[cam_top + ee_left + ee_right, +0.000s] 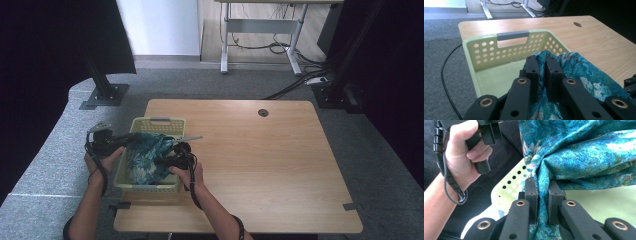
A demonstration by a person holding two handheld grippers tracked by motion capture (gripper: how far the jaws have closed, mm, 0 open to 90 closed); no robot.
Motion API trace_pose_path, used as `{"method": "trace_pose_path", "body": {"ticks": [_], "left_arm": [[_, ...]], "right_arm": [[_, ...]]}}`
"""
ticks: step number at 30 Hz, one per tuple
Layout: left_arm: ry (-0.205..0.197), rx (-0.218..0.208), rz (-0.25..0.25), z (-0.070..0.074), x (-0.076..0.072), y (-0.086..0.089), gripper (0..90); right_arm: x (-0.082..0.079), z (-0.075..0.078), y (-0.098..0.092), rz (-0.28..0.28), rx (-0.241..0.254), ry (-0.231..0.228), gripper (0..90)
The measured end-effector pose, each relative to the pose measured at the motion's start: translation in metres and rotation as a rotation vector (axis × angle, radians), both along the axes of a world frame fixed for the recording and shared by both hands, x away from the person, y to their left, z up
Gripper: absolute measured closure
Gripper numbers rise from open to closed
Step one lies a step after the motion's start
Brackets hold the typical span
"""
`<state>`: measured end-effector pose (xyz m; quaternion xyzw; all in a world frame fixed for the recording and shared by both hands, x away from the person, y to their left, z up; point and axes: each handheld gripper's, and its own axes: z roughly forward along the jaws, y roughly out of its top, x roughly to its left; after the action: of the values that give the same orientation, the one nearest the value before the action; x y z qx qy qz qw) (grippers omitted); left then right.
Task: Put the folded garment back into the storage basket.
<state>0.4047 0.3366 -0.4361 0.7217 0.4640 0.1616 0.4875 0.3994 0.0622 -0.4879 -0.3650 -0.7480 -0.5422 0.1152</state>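
Observation:
A teal patterned cloth [146,157] hangs bunched over a pale green perforated basket [158,123] at the table's left side. My left gripper [131,139] reaches in from the left and is shut on a fold of the cloth [579,72]; its jaws pinch the fabric between them, seen at the left gripper [542,72]. My right gripper [161,162] comes from the right and is shut on another gathered fold, seen at the right gripper [541,197]. The cloth [584,152] stretches between both grippers above the basket [506,192].
The basket has a grey handle [512,35] on its far wall. The wooden table [260,160] has a cable hole [263,112] at the back. A black post base [104,95] stands on the carpet to the left, a desk frame [260,35] behind.

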Motion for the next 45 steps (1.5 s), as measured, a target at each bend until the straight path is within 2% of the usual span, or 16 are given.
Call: {"method": "trace_pose_path", "body": {"ticks": [8,15,16,18,19,21,23,27,32,45], "left_arm": [[0.028,0.009,0.001,-0.009,0.007,-0.006,82.5],[0.028,0.014,0.014,-0.010,0.009,-0.010,82.4],[0.028,0.014,0.018,-0.011,0.010,-0.009,82.2],[0.026,0.001,0.047,-0.012,0.010,-0.009,79.8],[0.028,-0.014,0.051,-0.013,0.010,-0.009,75.5],[0.032,-0.017,0.060,-0.014,0.011,-0.009,67.5],[0.036,-0.003,0.067,-0.015,0.011,-0.011,62.2],[0.030,-0.002,0.069,-0.013,0.009,-0.014,57.1],[0.019,0.015,0.073,-0.008,0.007,-0.020,50.6],[0.020,0.028,0.055,-0.005,0.001,-0.032,44.6]], "right_arm": [[0.001,-0.006,-0.002,-0.019,-0.091,-0.011,78.2],[-0.003,-0.006,0.000,-0.018,-0.169,-0.051,75.0],[-0.003,-0.005,0.001,-0.021,-0.181,-0.057,72.8],[-0.004,-0.005,0.002,-0.034,-0.225,-0.083,62.7],[-0.006,-0.005,0.004,-0.051,-0.257,-0.101,56.0],[-0.008,-0.004,0.004,-0.086,-0.299,-0.121,44.8],[-0.011,-0.002,0.004,-0.107,-0.327,-0.147,40.9],[-0.015,0.002,0.000,-0.117,-0.335,-0.184,37.4],[-0.017,0.005,-0.006,-0.126,-0.312,-0.195,34.8],[-0.019,0.013,-0.024,-0.109,-0.234,-0.188,33.3]]}}
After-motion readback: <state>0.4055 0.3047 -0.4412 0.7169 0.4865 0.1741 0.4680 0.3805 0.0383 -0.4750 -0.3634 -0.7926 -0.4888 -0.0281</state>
